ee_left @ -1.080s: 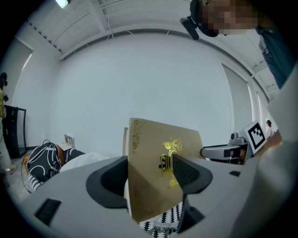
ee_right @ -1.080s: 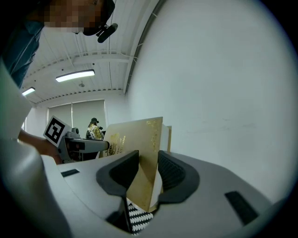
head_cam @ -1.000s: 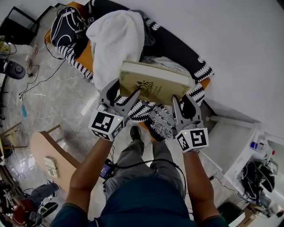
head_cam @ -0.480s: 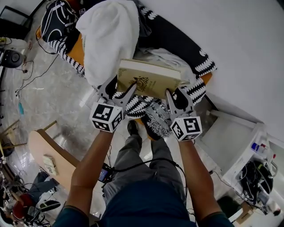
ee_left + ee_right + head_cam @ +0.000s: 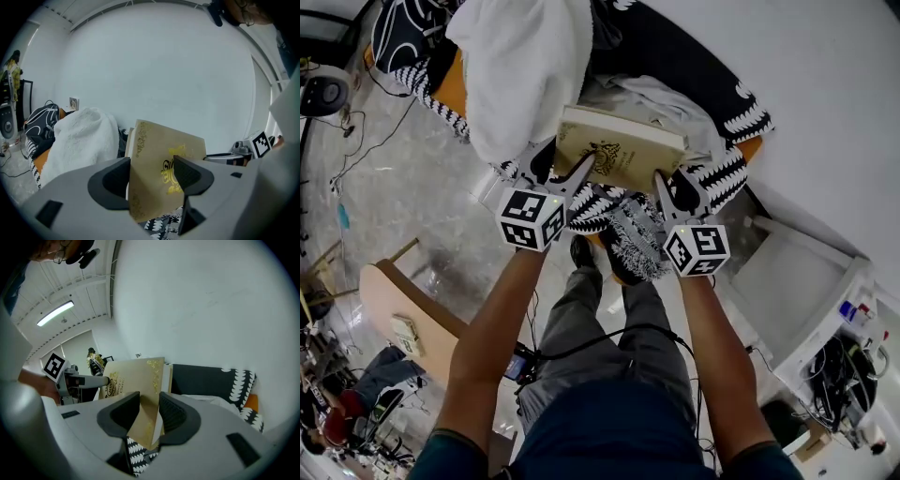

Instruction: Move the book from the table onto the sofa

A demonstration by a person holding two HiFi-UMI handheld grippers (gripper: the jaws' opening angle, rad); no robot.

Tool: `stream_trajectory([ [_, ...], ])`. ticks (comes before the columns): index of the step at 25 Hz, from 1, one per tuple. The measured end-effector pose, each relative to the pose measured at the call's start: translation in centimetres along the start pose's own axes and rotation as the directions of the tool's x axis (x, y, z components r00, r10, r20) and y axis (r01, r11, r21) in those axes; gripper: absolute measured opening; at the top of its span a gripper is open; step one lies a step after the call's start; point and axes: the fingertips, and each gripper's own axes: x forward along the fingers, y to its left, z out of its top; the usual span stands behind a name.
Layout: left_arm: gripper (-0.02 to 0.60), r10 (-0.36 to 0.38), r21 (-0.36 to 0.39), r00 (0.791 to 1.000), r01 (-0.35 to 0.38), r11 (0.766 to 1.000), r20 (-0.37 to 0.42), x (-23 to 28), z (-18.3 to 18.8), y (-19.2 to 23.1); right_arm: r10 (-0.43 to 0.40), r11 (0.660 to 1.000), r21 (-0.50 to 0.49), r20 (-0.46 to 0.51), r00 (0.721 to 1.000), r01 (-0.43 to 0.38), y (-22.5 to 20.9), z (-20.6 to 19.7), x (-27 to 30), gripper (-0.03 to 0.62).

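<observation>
A thick book (image 5: 619, 153) with a tan cover and gold ornament hangs over the sofa (image 5: 675, 84), held from both near corners. My left gripper (image 5: 562, 174) is shut on its left corner, and in the left gripper view the book (image 5: 161, 173) stands tilted between the dark pads. My right gripper (image 5: 671, 189) is shut on the right corner; in the right gripper view the book (image 5: 136, 390) is pinched between the pads. The sofa is dark with a black-and-white patterned throw (image 5: 619, 230) over its front edge.
A big white blanket (image 5: 525, 66) lies on the sofa's left part, a black patterned cushion (image 5: 408, 28) beyond it. A round wooden table (image 5: 398, 323) stands at the lower left. A white shelf unit (image 5: 811, 300) is at the right. The person's legs are below.
Both grippers have sunk with the book toward the sofa seat, and the head view has shifted so the sofa sits higher in the picture. Both grips are unchanged.
</observation>
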Motion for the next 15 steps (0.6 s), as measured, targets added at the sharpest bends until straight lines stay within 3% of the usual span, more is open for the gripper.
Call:
stream_trajectory([
  [15,0.284,0.026,-0.084,0.992,-0.037,0.996,-0.126,5.9,-8.1,2.8,-0.010,0.995,0.093,-0.146,0.989,0.024,-4.3,-8.6,4.7,0.140],
])
